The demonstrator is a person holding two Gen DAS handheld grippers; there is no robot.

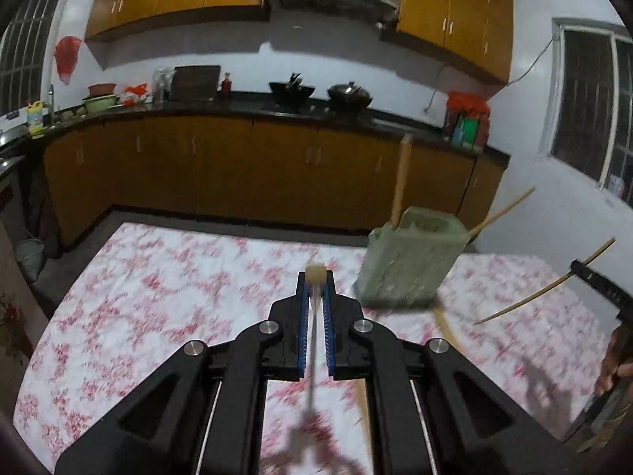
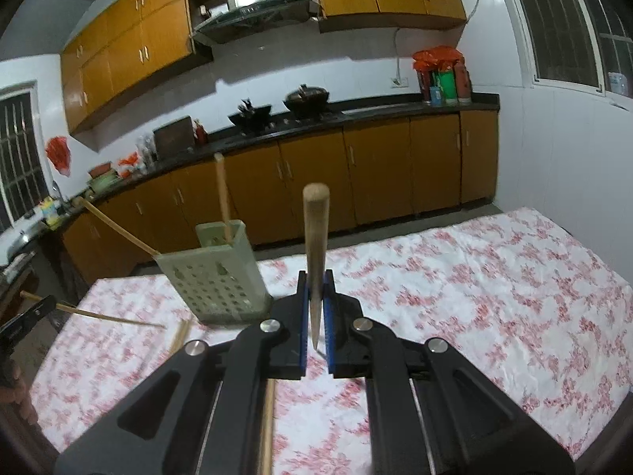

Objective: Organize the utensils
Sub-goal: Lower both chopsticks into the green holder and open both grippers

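Two grippers are at work over a table (image 2: 494,277) with a pink-flowered cloth. The left gripper (image 1: 315,297), at lower centre of its view, is clamped on one thin, blurred chopstick (image 1: 315,308). The right gripper (image 2: 315,304) pinches one wooden chopstick (image 2: 315,237) that stands nearly upright between its blue pads. One green perforated holder (image 2: 215,273) sits left of centre in the right view, with two sticks (image 2: 222,198) poking out. One more stick (image 2: 180,336) lies on the cloth beside it.
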